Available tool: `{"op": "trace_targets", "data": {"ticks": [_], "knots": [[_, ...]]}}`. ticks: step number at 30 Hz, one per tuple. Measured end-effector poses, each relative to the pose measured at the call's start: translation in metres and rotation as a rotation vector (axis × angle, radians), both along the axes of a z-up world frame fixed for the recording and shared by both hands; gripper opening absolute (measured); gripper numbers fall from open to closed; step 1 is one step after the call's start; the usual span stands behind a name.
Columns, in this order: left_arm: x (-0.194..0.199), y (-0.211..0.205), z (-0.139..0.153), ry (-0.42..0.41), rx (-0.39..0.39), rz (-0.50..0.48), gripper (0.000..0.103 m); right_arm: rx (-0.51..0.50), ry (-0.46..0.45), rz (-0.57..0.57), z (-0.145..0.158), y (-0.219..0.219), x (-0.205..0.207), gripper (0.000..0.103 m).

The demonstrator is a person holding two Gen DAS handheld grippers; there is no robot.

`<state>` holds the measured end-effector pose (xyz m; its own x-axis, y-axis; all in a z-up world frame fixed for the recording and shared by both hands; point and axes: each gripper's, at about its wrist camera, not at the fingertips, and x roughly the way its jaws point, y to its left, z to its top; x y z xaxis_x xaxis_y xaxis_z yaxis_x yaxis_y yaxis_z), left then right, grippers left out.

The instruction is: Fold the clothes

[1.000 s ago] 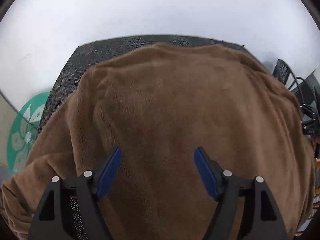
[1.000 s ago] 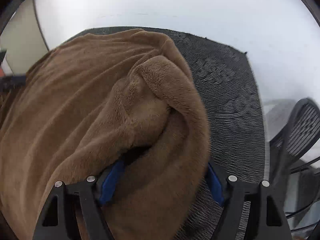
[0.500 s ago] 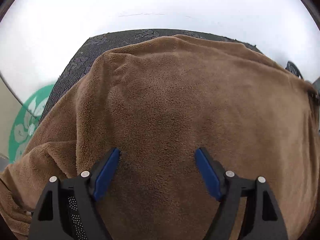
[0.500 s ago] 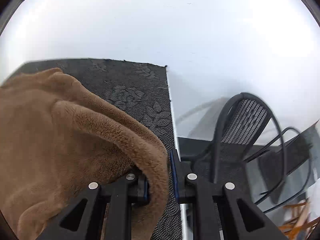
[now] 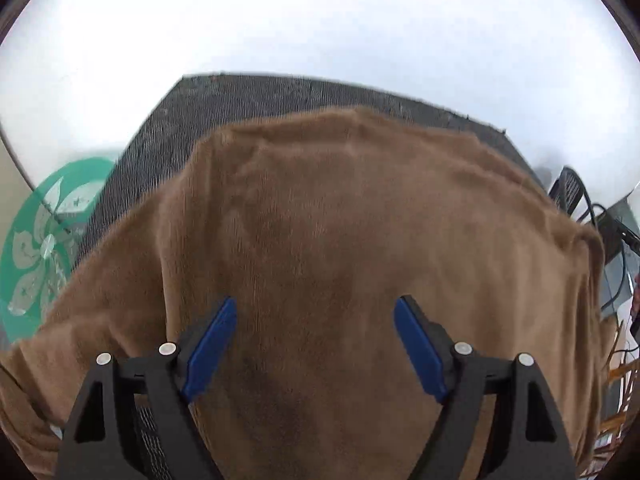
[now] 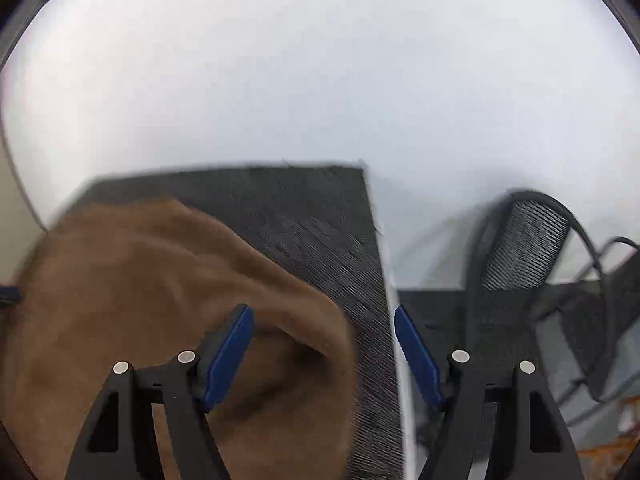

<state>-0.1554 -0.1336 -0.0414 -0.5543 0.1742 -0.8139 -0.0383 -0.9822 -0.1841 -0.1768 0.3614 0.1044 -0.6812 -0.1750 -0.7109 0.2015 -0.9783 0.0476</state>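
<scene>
A brown fleece garment (image 5: 340, 220) lies spread over a dark grey mat (image 5: 240, 96) on a white table. My left gripper (image 5: 315, 304) hovers over the garment's middle, open, with only cloth below its blue pads. In the right wrist view the garment (image 6: 140, 280) fills the lower left, and its rolled right edge lies under the left finger. The jaws of my right gripper (image 6: 322, 312) are opening; the pads stand apart and press on nothing, with the cloth edge and bare mat (image 6: 312, 216) showing between them.
The mat's right edge meets the white table (image 6: 320, 80). A black mesh chair (image 6: 524, 248) stands past the table's right side. A green round disc with a white flower pattern (image 5: 40, 240) sits left of the mat. Black cables (image 5: 600, 220) hang at the right.
My right gripper closed on the garment's right edge, then opened and let it go while lifting away. My left gripper drew back a little, so more of the mat shows beyond the garment.
</scene>
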Motion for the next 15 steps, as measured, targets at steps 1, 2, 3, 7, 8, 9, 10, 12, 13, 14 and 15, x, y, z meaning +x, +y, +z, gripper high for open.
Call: {"op": "trace_targets", "data": {"ticks": [1, 2, 3, 7, 8, 9, 10, 12, 13, 14, 15], "knots": [[-0.007, 0.004, 0.005, 0.01, -0.011, 0.002, 0.084, -0.057, -0.031, 0.036, 0.002, -0.008, -0.008, 0.075], [-0.015, 0.008, 0.008, 0.019, -0.028, 0.001, 0.084, -0.104, -0.073, 0.07, 0.0, -0.02, -0.018, 0.075], [-0.024, 0.013, 0.011, 0.028, -0.046, -0.001, 0.084, -0.149, -0.117, 0.103, -0.004, -0.034, -0.028, 0.075], [-0.062, 0.027, 0.004, 0.021, -0.145, 0.012, 0.084, -0.179, -0.249, 0.162, -0.042, -0.101, -0.07, 0.075], [-0.072, 0.029, 0.001, 0.014, -0.173, 0.015, 0.084, -0.173, -0.28, 0.158, -0.053, -0.111, -0.082, 0.075], [-0.081, 0.029, -0.005, -0.003, -0.187, 0.022, 0.084, -0.165, -0.311, 0.144, -0.067, -0.119, -0.092, 0.075], [-0.09, 0.028, -0.012, -0.022, -0.198, 0.029, 0.084, -0.156, -0.342, 0.128, -0.081, -0.126, -0.101, 0.075], [-0.106, 0.023, -0.024, -0.057, -0.209, 0.046, 0.084, -0.119, -0.372, 0.08, -0.104, -0.132, -0.115, 0.075], [-0.112, 0.019, -0.031, -0.073, -0.206, 0.055, 0.084, -0.088, -0.366, 0.055, -0.112, -0.135, -0.122, 0.075], [-0.118, 0.014, -0.037, -0.084, -0.202, 0.067, 0.084, -0.049, -0.335, 0.039, -0.115, -0.134, -0.128, 0.075], [-0.123, 0.009, -0.043, -0.095, -0.198, 0.08, 0.084, -0.016, -0.304, 0.035, -0.115, -0.135, -0.131, 0.075]]}}
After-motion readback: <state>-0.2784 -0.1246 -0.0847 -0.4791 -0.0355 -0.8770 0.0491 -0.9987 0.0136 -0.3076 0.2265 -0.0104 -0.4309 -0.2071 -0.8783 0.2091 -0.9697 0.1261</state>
